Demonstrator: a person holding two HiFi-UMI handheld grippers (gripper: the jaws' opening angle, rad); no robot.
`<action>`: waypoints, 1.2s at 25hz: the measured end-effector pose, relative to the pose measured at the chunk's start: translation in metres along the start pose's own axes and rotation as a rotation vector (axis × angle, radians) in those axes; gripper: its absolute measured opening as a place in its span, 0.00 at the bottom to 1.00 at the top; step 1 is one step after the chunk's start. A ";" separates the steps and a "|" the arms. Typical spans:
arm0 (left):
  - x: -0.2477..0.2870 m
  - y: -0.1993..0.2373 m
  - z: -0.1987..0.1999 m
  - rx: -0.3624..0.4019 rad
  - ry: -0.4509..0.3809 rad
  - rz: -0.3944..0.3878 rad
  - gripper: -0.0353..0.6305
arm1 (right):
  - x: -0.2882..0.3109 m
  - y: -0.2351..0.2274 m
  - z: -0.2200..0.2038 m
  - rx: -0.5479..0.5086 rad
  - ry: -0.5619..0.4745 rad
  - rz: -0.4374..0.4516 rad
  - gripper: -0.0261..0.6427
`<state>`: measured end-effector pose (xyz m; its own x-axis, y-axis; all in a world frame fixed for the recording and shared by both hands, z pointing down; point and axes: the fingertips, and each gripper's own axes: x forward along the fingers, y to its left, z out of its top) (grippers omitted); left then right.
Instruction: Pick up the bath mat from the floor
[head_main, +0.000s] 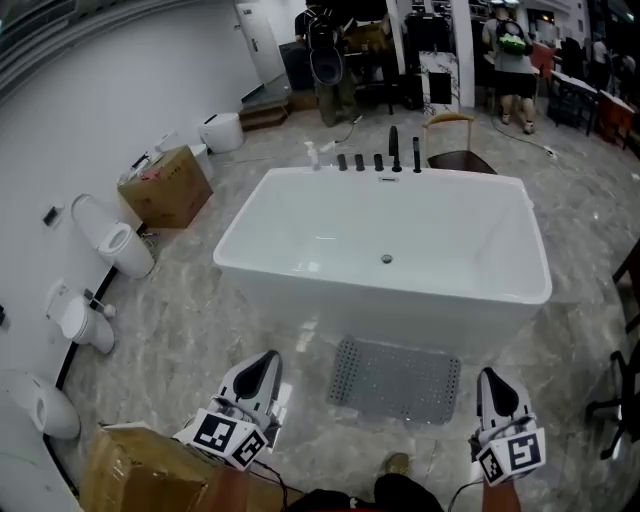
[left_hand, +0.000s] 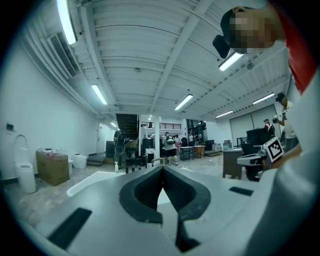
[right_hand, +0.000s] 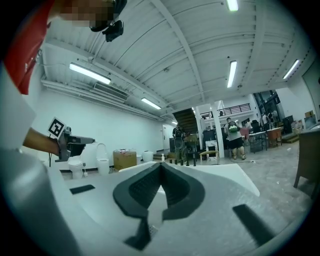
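Backing the bath mat (head_main: 395, 380) stands the bathtub (head_main: 400, 312), toilets (head_main: 118, 243) off left.

Bathroom-fittings showroom, freestanding bathtub (head_main: 385, 250), loose toilets (head_main: 115, 245), marble floor (head_main: 200, 320)

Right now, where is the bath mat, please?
In the head view, the bath mat lies on the floor before the bathtub, between the left gripper and right gripper.

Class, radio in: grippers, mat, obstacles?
Left hand-held gripper shut, empty. Right hand-held gripper shut, empty. Mat flat on floor beside tub, untouched. Nothing lies between.
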<state>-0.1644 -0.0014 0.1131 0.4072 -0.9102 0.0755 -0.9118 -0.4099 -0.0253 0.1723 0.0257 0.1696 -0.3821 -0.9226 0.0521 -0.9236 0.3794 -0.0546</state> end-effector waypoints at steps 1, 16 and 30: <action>0.005 0.003 0.001 0.001 0.004 0.010 0.07 | 0.005 -0.004 0.000 -0.001 0.001 0.004 0.04; 0.117 0.023 -0.090 -0.059 0.096 -0.068 0.07 | 0.067 -0.042 -0.066 0.020 0.121 -0.056 0.05; 0.177 0.059 -0.287 -0.116 0.403 -0.098 0.07 | 0.114 -0.078 -0.219 0.133 0.333 -0.156 0.05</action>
<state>-0.1620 -0.1699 0.4113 0.4592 -0.7623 0.4561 -0.8794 -0.4626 0.1121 0.1943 -0.0942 0.3979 -0.2467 -0.8874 0.3895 -0.9677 0.2042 -0.1477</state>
